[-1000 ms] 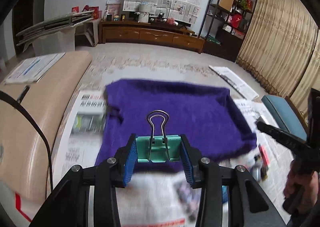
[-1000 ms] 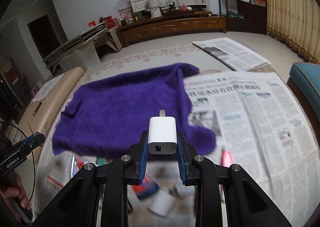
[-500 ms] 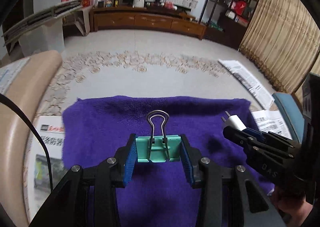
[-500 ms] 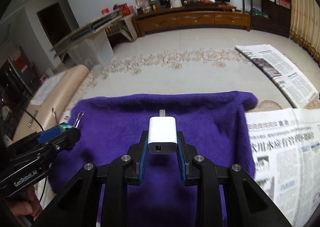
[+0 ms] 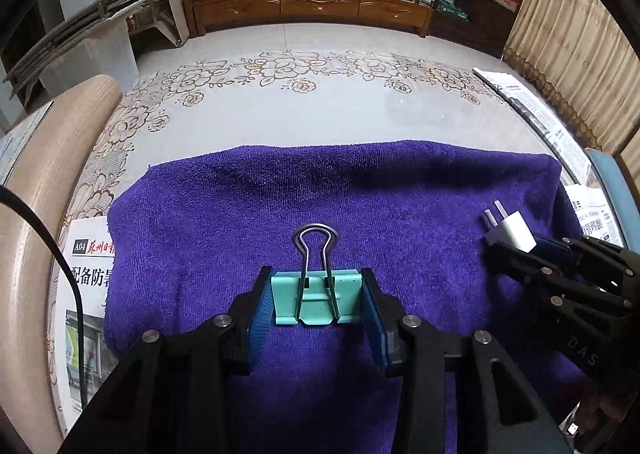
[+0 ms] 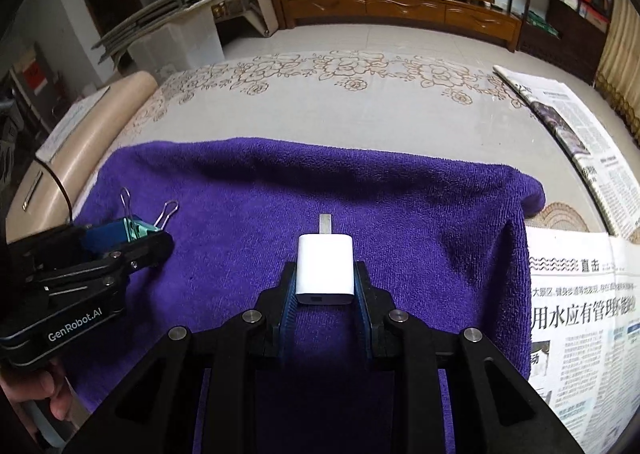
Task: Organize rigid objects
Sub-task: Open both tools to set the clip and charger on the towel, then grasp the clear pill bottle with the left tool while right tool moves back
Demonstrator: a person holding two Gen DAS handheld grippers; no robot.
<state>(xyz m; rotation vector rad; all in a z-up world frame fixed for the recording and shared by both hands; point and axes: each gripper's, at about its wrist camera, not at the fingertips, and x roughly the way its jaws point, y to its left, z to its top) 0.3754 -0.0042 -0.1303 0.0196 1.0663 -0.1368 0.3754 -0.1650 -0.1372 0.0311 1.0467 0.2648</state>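
Observation:
My left gripper (image 5: pixel 316 304) is shut on a teal binder clip (image 5: pixel 316 300) with silver wire handles, held low over a purple towel (image 5: pixel 320 206). My right gripper (image 6: pixel 324 282) is shut on a white USB charger plug (image 6: pixel 325 269), prongs pointing forward, also low over the purple towel (image 6: pixel 320 194). In the left wrist view the right gripper (image 5: pixel 516 242) with the charger (image 5: pixel 514 232) is at the right. In the right wrist view the left gripper (image 6: pixel 132 238) with the clip (image 6: pixel 138 228) is at the left.
The towel lies on a table with a floral-patterned top (image 5: pixel 320 94). Newspaper sheets lie to the left (image 5: pixel 84 278) and right (image 6: pixel 580 314) of the towel. A beige padded bench (image 5: pixel 44 182) runs along the left. A blue seat (image 5: pixel 612 182) is at the right.
Both grippers have moved forward over the purple towel and lower toward it, each holding its object. They now sit side by side, the newspaper and loose items behind them out of view.

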